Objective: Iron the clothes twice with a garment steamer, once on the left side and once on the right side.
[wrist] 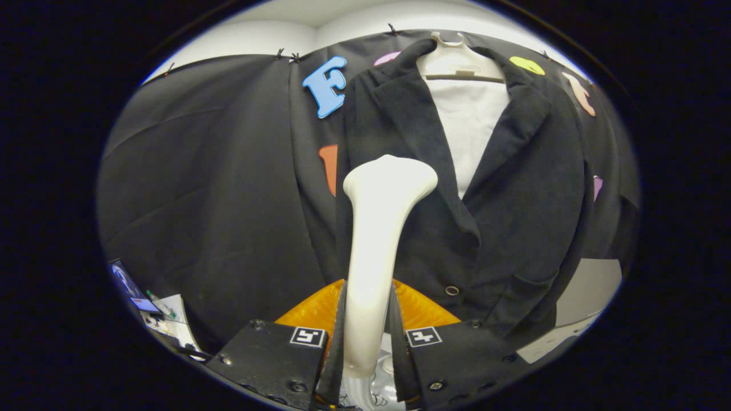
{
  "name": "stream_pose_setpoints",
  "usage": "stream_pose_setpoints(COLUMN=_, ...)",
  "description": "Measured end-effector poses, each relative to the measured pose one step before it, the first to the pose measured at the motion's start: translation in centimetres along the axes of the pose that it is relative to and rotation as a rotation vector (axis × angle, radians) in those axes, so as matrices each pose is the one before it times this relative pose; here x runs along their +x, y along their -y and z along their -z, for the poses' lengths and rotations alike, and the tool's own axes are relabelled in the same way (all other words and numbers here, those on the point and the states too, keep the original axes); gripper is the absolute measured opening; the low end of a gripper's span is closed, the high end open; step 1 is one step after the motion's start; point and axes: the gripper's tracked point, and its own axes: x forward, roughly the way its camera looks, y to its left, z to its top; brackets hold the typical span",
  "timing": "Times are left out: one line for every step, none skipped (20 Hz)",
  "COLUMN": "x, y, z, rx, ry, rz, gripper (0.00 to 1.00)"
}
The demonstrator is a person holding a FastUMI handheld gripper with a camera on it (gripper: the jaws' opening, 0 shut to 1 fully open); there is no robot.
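Black cloth makes the wall [217,171] of the booth, and it covers most of what lies beyond the tongs. On it hangs the jacket [514,217], a dark one with wide lapels, open at the chest over a white shirt [468,131]. Both are carried by a pale hanger [457,60] at the top. One small button [452,290] shows low on the front of the jacket.

Next in size is the steamer [377,240], a cream wand with a long neck and a wider flat head. The neck stands upright between the fingers, and the head is lifted before the jacket's front panel on the side of the blue letter, about at chest height. Whether the head touches the cloth or is just apart from it, one cannot tell. No steam is to be seen.

The tongs [368,337] are clenched on the neck of the steamer; both fingers press against it from the two sides, so the grip seems firm. Behind the fingers an orange part [422,308] of the tool shows.

Some small things lie low beside the wall, too blurred to name.

As a judgement, the work is at an early or middle stage: the steamer is already in hand and aimed at one side of the jacket, while the pass on the other side, beyond the shirt, seems not yet done.
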Motion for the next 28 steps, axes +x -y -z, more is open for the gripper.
stream_pose_setpoints(x=-0.042, y=0.081, z=0.568, rx=0.00287, ry=-0.00994, rz=0.00083, gripper=0.38)
stream_pose_setpoints(x=0.176, y=0.004, z=0.481, rx=0.0004, ry=-0.01006, rz=0.00104, gripper=0.38)
stream_pose_setpoints(x=0.075, y=0.086, z=0.303, rx=0.00187, ry=-0.00897, rz=0.00234, gripper=0.38)
stream_pose_setpoints(x=0.056, y=0.127, z=0.457, rx=0.0022, ry=-0.00869, rz=0.00176, gripper=0.38)
stream_pose_setpoints(x=0.025, y=0.105, z=0.361, rx=0.00243, ry=-0.0062, rz=0.00183, gripper=0.38)
stream_pose_setpoints(x=-0.073, y=0.437, z=0.509, rx=0.00095, ry=-0.00638, rz=0.00249, gripper=0.38)
stream_pose_setpoints(x=-0.257, y=0.205, z=0.575, rx=0.00111, ry=-0.00448, rz=0.00188, gripper=0.38)
stream_pose_setpoints(x=-0.179, y=-0.04, z=0.528, rx=-0.00134, ry=-0.00503, rz=0.00208, gripper=0.38)
stream_pose_setpoints(x=-0.026, y=0.116, z=0.376, rx=-0.00392, ry=-0.00406, rz=0.00052, gripper=0.38)
stream_pose_setpoints(x=0.142, y=0.167, z=0.441, rx=-0.0024, ry=-0.00693, rz=0.0027, gripper=0.38)
stream_pose_setpoints(x=0.101, y=0.254, z=0.512, rx=-0.00085, ry=-0.00936, rz=0.00464, gripper=0.38)
stream_pose_setpoints(x=0.164, y=0.296, z=0.514, rx=0.0004, ry=-0.00906, rz=0.0028, gripper=0.38)
stream_pose_setpoints(x=0.111, y=0.144, z=0.485, rx=0.00175, ry=-0.00898, rz=0.00212, gripper=0.38)
stream_pose_setpoints(x=0.175, y=0.022, z=0.61, rx=0.00302, ry=-0.01078, rz=0.00193, gripper=0.38)
stream_pose_setpoints(x=0.069, y=0.07, z=0.443, rx=0.00246, ry=-0.01041, rz=0.00121, gripper=0.38)
stream_pose_setpoints(x=0.028, y=0.083, z=0.605, rx=0.00252, ry=-0.00996, rz=0.00062, gripper=0.38)
stream_pose_setpoints(x=0.157, y=0.028, z=0.503, rx=0.00143, ry=-0.00894, rz=0.00119, gripper=0.38)
stream_pose_setpoints(x=0.338, y=0.225, z=0.586, rx=0.00227, ry=-0.01049, rz=0.0013, gripper=0.38)
stream_pose_setpoints(x=0.165, y=0.155, z=0.392, rx=0.00384, ry=-0.00812, rz=0.00005, gripper=0.38)
stream_pose_setpoints(x=0.308, y=0.185, z=0.54, rx=0.00559, ry=-0.01085, rz=0.00105, gripper=0.38)
stream_pose_setpoints(x=0.306, y=0.23, z=0.182, rx=0.00298, ry=-0.00677, rz=0.00117, gripper=0.38)
stream_pose_setpoints(x=0.262, y=0.11, z=0.454, rx=0.00338, ry=-0.00805, rz=0.00248, gripper=0.38)
stream_pose_setpoints(x=0.094, y=0.174, z=0.418, rx=0.00334, ry=-0.00752, rz=0.00221, gripper=0.38)
stream_pose_setpoints(x=0.153, y=0.149, z=0.549, rx=0.00325, ry=-0.00761, rz=0.00064, gripper=0.38)
stream_pose_setpoints(x=0.197, y=0.116, z=0.466, rx=0.00347, ry=-0.00829, rz=0.00191, gripper=0.38)
stream_pose_setpoints(x=0.175, y=0.145, z=0.49, rx=0.00199, ry=-0.00646, rz=0.00129, gripper=0.38)
stream_pose_setpoints(x=0.2, y=0.168, z=0.438, rx=0.00185, ry=-0.00735, rz=0.0026, gripper=0.38)
stream_pose_setpoints(x=0.054, y=0.141, z=0.503, rx=0.00048, ry=-0.00789, rz=0.00127, gripper=0.38)
